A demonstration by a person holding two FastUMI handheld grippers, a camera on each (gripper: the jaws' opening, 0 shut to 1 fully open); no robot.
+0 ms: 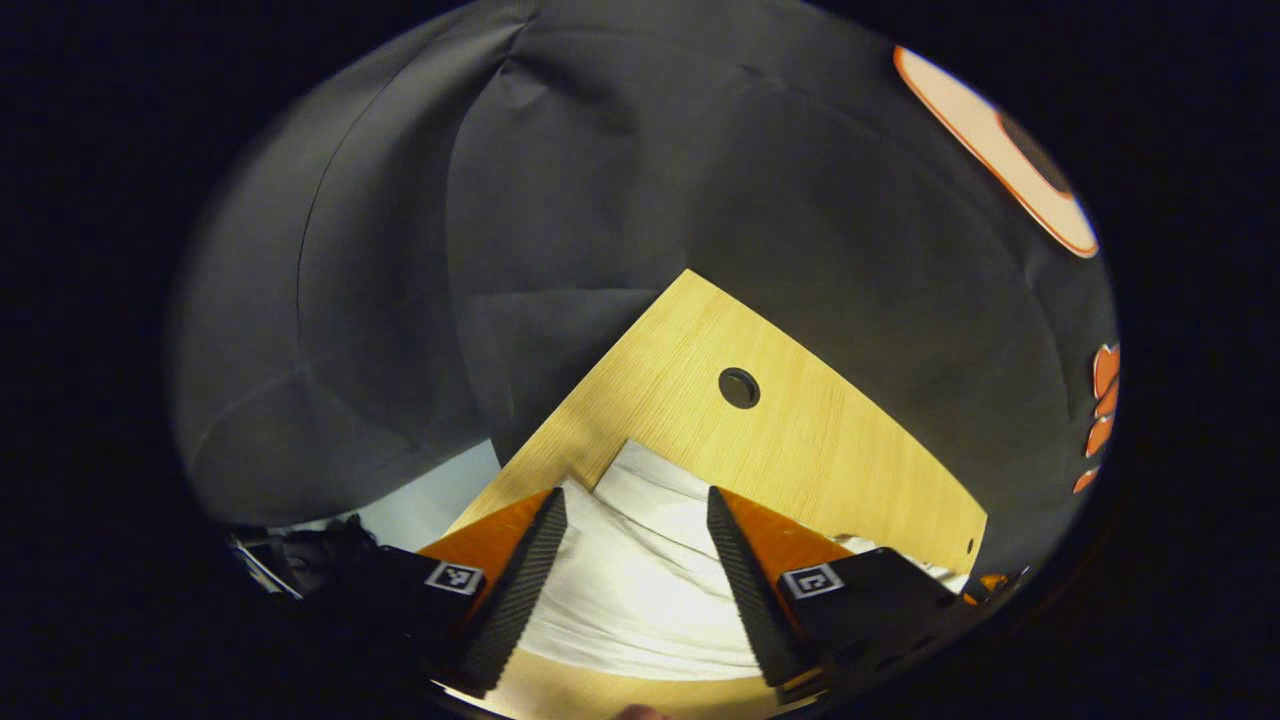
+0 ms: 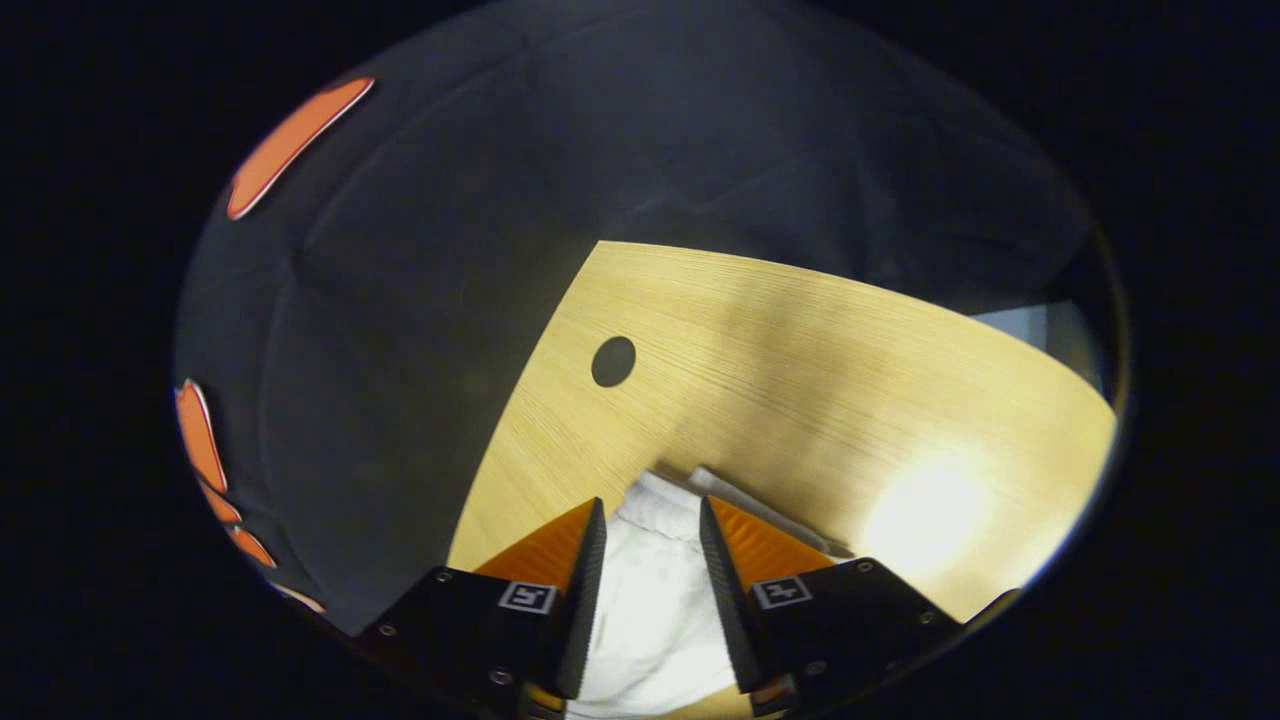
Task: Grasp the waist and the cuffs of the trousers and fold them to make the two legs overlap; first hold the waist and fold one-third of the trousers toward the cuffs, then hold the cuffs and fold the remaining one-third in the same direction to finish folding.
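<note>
White trousers (image 1: pixel 640 590) lie rumpled on the wooden table (image 1: pixel 800 430), one edge pointing toward the table's far corner. My left gripper (image 1: pixel 635 495) is open, its fingers wide apart on either side of the cloth. In the right gripper view a bunched, elastic-looking end of the trousers (image 2: pixel 655 600) sits between the fingers of my right gripper (image 2: pixel 651 505). Its jaws stand narrower than the left's but still apart, and the cloth spreads beneath them. I cannot tell whether the fingers touch the cloth.
A round cable hole (image 1: pixel 739 387) (image 2: pixel 613 361) pierces the table (image 2: pixel 800 380) beyond the trousers. The table's edges drop off close by on the left of both views. Bare wood stretches to the right in the right gripper view.
</note>
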